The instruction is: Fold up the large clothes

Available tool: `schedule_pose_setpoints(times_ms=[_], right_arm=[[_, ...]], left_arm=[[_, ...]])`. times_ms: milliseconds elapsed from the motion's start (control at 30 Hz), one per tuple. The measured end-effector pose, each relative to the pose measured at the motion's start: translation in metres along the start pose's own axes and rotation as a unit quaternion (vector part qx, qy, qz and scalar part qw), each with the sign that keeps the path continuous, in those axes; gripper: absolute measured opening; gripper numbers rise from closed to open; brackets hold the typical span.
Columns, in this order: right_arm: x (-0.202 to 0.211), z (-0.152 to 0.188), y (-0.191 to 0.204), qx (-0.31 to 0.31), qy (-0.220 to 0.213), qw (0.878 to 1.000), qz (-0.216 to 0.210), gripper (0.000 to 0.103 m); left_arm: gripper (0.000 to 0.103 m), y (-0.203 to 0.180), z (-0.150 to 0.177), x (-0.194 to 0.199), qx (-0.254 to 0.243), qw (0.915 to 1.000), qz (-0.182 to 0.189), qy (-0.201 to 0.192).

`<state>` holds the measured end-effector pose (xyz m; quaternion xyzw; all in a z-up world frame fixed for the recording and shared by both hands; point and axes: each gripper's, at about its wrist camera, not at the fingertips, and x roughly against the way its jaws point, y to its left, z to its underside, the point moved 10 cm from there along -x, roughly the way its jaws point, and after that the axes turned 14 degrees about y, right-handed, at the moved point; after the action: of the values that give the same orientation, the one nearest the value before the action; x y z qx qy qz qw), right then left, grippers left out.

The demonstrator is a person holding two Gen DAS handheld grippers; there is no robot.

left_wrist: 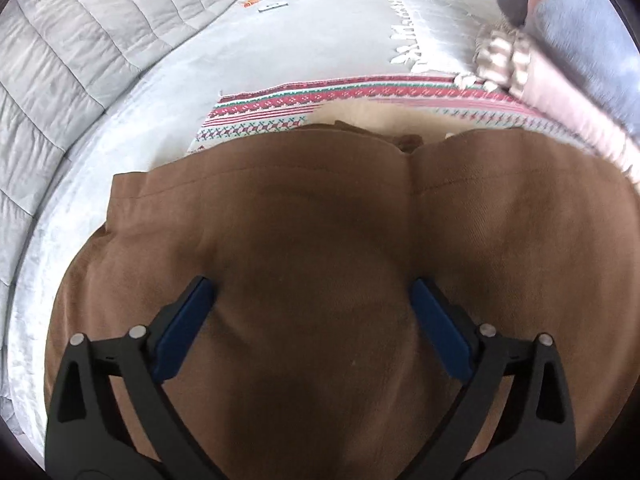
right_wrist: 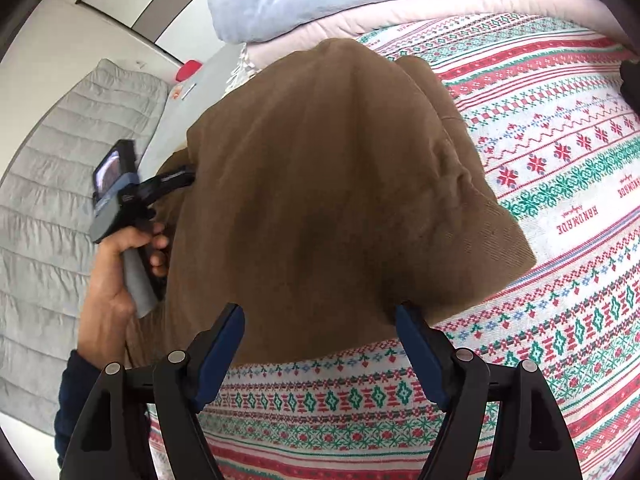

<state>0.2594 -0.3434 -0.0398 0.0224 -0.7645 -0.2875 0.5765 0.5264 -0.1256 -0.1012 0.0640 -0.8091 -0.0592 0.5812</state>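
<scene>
Surface: patterned blanket [right_wrist: 560, 208] is lying spread over a bed, with a grey quilted cover [left_wrist: 80, 60] running along the far side and a stack of pale blue and pink bedding [right_wrist: 320, 8] sitting at one end.
Garment: brown garment [right_wrist: 320, 184] is resting on the blanket, already doubled into a thick, rounded bundle; its near hem is sitting just ahead of the right tool.
Left gripper: left gripper [left_wrist: 312, 292] is hovering over the brown cloth with its blue fingers [left_wrist: 188, 320] spread wide and nothing caught between them; in the right wrist view a hand [right_wrist: 116, 280] is holding its handle at the bundle's far side.
Right gripper: right gripper [right_wrist: 320, 316] is standing with its jaws apart at the hem, not pinching; whether the pads are brushing the cloth I cannot tell.
Step in hand: likely taking hold of two edges for the next fold.
Doing it well: each tool should be gathering all layers at an edge before closing, both lifting together and level, so the bundle is folding flat without the inner layers sliding out.
</scene>
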Motion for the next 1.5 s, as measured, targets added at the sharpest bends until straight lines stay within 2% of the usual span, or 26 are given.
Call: schedule_pose_setpoints(times_ms=[100,133,233,367,500,600,700,800,900,967,1033,1133,1200,1300,1400,1500], right_arm=[[0.006,0.0,-0.007,-0.015,-0.002,1.0,-0.012,0.079],[0.007,0.001,-0.011,-0.024,0.001,1.0,-0.016,0.079],[0.007,0.003,-0.028,-0.061,0.009,0.998,-0.019,0.079],[0.011,0.006,-0.043,-0.105,0.012,0.993,-0.061,0.079],[0.01,0.014,-0.058,-0.13,0.014,0.99,-0.052,0.079],[0.001,0.021,-0.068,-0.167,0.028,0.982,-0.084,0.079],[0.002,0.012,-0.082,-0.194,0.0,0.976,-0.102,0.079],[0.0,0.004,-0.088,-0.212,-0.025,0.969,-0.123,0.079],[-0.003,-0.002,-0.087,-0.212,-0.035,0.968,-0.131,0.079],[-0.009,-0.008,-0.072,-0.205,-0.038,0.967,-0.148,0.079],[-0.019,-0.012,-0.059,-0.193,-0.032,0.966,-0.168,0.079],[-0.03,-0.019,-0.046,-0.183,-0.047,0.97,-0.153,0.08],[-0.028,-0.026,-0.033,-0.17,-0.073,0.973,-0.136,0.08],[-0.005,-0.033,-0.004,-0.138,-0.123,0.971,-0.149,0.08],[0.01,-0.037,0.024,-0.082,-0.156,0.973,-0.152,0.08],[-0.007,-0.039,0.018,-0.105,-0.141,0.974,-0.141,0.08]], left_arm=[[0.099,0.01,0.019,0.023,0.018,0.9979,0.061,0.0],[0.099,0.017,0.035,0.037,0.026,0.9959,0.086,-0.003],[0.099,0.023,0.085,0.066,0.026,0.9911,0.13,-0.012],[0.099,0.022,0.146,0.095,0.007,0.9875,0.156,-0.024],[0.099,0.02,0.187,0.117,-0.007,0.9855,0.166,-0.034],[0.099,0.023,0.2,0.117,-0.013,0.985,0.168,-0.038],[0.099,0.025,0.204,0.108,-0.009,0.9829,0.181,-0.035],[0.099,0.024,0.205,0.096,-0.004,0.9843,0.174,-0.029],[0.099,0.013,0.208,0.088,-0.014,0.982,0.186,-0.028],[0.099,0.002,0.21,0.082,-0.029,0.9816,0.187,-0.023],[0.099,-0.007,0.211,0.075,-0.046,0.9847,0.167,-0.021],[0.099,-0.014,0.209,0.068,-0.067,0.9897,0.123,-0.032],[0.099,-0.017,0.209,0.068,-0.076,0.9911,0.103,-0.037],[0.099,-0.018,0.211,0.068,-0.086,0.9918,0.081,-0.049],[0.099,-0.016,0.21,0.066,-0.09,0.9917,0.079,-0.049],[0.099,-0.016,0.21,0.065,-0.086,0.9916,0.084,-0.048]])
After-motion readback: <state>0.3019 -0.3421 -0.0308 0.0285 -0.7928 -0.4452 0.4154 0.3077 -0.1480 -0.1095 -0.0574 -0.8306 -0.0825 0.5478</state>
